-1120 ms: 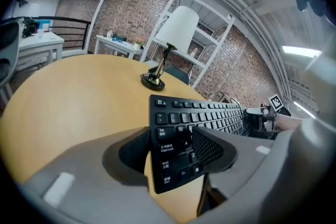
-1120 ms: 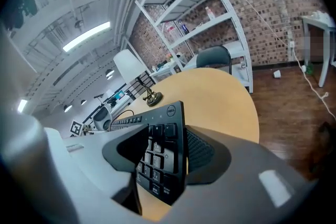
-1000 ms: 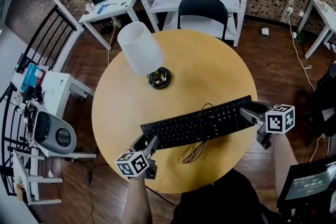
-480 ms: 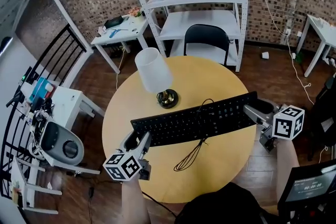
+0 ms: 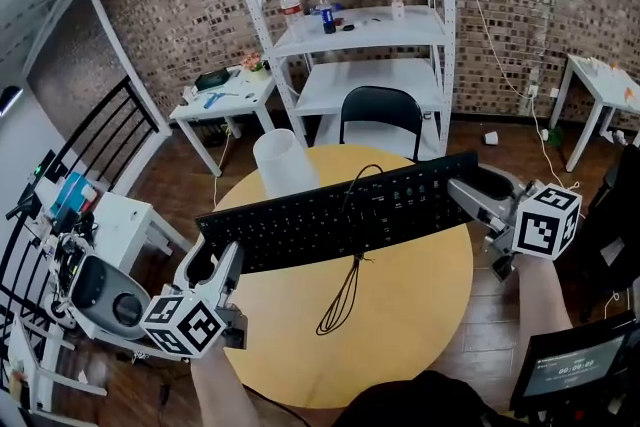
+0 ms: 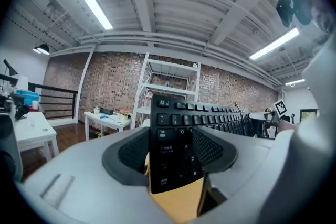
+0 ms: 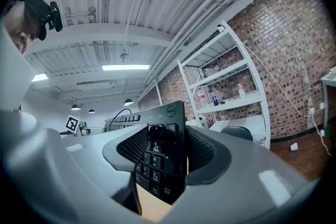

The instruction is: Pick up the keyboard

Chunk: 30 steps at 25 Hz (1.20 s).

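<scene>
We judge the pick-up all but done. The keyboard [image 5: 340, 210] is clear of the table [image 5: 420, 305] and held in the air above it. Its cable [image 5: 345, 290] dangles from the middle toward the top (whether its loop touches the wood we cannot tell). At most, what is left is to steady the load.

On the left, our left gripper [image 5: 213, 260] points level and inward. Its jaws stand partly apart and are clamped on the keyboard's left end, by the Tab key. The keyboard spans from there across to the right gripper [image 5: 468, 197], which mirrors the pose: it is level, turned inward, and its jaws are closed on the number-pad end. Both forearms reach up from below.
</scene>
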### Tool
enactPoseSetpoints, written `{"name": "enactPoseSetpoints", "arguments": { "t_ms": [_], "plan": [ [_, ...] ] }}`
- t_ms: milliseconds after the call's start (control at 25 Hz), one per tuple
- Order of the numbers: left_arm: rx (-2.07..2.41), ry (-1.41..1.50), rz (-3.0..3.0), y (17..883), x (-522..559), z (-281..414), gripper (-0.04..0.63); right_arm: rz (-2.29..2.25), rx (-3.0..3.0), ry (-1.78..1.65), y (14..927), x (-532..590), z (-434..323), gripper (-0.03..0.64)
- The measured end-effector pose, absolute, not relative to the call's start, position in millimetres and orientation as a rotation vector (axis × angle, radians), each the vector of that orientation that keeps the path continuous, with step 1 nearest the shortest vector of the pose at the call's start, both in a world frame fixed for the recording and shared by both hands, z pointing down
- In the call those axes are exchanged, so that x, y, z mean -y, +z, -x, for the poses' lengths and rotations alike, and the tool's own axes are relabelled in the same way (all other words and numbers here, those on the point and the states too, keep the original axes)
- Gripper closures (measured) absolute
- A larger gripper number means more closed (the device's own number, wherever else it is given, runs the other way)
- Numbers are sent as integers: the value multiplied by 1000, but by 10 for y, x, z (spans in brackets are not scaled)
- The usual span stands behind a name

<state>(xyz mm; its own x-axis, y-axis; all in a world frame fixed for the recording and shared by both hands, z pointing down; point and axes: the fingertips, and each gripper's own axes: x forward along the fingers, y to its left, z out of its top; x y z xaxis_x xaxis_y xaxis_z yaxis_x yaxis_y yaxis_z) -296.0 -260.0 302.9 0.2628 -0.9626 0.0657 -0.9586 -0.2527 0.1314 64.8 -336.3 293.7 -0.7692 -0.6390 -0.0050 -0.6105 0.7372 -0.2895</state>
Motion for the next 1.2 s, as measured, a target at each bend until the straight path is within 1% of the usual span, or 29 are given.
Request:
{"name": "enactPoseSetpoints", "arguments": {
  "t_ms": [320, 520, 760, 1200],
  "plan": [
    [1828, -77, -2401, 2645, 2673, 2899, 344, 1036, -2815, -297, 2390, 3433, -700, 403],
    [1849, -82, -2420, 2829, 2436, 2869, 342, 1028, -2807, -274, 2627, 3188, -727, 402],
    [1874, -62, -2417, 2462, 2587, 2813, 342, 1017, -2803, -301, 2339, 3393, -780, 400],
    [1871, -68, -2413, 2493, 2588, 2791, 342, 1032, -2806, -300, 2354, 3387, -804, 400]
  ]
}}
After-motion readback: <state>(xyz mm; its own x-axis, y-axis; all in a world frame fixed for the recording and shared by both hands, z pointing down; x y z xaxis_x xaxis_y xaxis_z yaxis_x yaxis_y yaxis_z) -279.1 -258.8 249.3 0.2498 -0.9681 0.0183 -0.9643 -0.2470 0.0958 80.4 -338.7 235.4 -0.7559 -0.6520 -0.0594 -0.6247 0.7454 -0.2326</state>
